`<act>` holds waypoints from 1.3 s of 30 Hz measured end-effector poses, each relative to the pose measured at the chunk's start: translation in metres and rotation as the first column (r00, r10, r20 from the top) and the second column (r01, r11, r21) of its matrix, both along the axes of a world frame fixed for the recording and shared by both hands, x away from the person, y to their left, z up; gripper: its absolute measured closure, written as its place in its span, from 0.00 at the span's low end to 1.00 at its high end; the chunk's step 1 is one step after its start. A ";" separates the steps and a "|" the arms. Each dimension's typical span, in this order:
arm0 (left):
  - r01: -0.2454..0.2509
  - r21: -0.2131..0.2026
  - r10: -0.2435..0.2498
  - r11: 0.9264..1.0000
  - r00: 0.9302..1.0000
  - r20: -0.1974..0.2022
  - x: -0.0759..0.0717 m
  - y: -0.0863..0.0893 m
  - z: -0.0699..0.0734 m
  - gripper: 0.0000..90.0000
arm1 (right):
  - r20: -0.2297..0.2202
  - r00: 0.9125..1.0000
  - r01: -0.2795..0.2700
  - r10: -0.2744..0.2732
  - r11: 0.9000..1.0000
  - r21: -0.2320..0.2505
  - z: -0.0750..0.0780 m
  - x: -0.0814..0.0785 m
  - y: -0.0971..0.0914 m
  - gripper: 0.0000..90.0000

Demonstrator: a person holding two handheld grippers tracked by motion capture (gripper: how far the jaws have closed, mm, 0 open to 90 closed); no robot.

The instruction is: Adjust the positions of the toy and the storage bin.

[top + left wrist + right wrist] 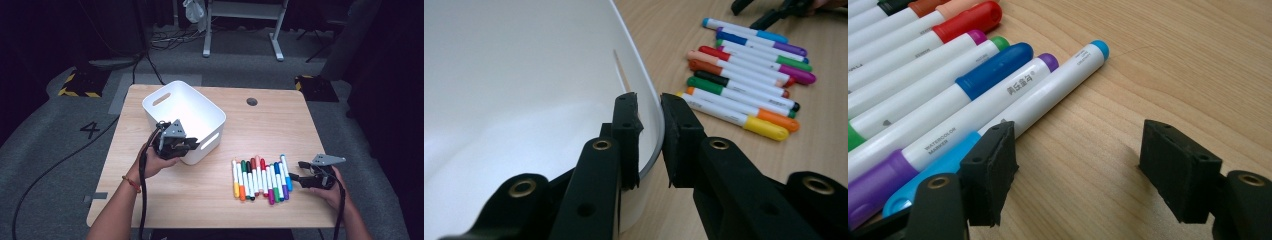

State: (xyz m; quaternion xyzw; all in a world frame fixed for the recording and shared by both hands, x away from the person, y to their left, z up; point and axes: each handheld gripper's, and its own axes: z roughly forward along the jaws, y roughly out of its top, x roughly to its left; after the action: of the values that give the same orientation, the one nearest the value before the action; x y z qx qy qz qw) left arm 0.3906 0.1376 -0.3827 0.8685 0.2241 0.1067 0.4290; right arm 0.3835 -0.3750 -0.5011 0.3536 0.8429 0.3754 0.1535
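The left claw (651,142) is clamped on the near wall of the white bin (524,75), one jaw inside and one outside. The markers (260,177) lie in a row on the table (280,125), off to its right. The right claw (1078,172) rests beside the light-blue marker (1048,95), jaws apart and holding nothing.

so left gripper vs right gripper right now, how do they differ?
The left gripper is shut on the white bin, its jaws pinching the rim wall; the right gripper is open with nothing between its jaws. The left sits raised at the bin's near edge, the right low on the table beside the light blue marker at the end of the marker row. Both are black two-jaw grippers, each in a hand.
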 end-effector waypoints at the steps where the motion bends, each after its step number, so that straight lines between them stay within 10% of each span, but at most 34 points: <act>1: 0.007 0.003 -0.007 1.000 1.000 -0.003 -0.003 -0.002 0.000 0.89 | 0.000 1.000 0.000 0.000 1.000 0.000 0.000 0.000 0.000 0.35; 13: 0.001 0.038 0.001 0.999 0.999 -0.049 -0.044 -0.053 -0.003 0.88 | -0.003 1.000 0.007 -0.007 1.000 -0.003 0.000 0.000 0.001 0.34; 39: -0.079 0.023 0.080 0.997 0.996 -0.040 -0.046 -0.136 -0.012 0.78 | -0.026 0.996 0.085 -0.084 0.996 0.029 0.008 0.000 -0.006 0.47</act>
State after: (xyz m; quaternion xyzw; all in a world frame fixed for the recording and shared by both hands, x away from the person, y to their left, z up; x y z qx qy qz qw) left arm 0.3443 0.0020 -0.3946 0.8656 0.2659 0.1082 0.4102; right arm 0.3839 -0.3812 -0.4932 0.3960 0.8232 0.3768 0.1533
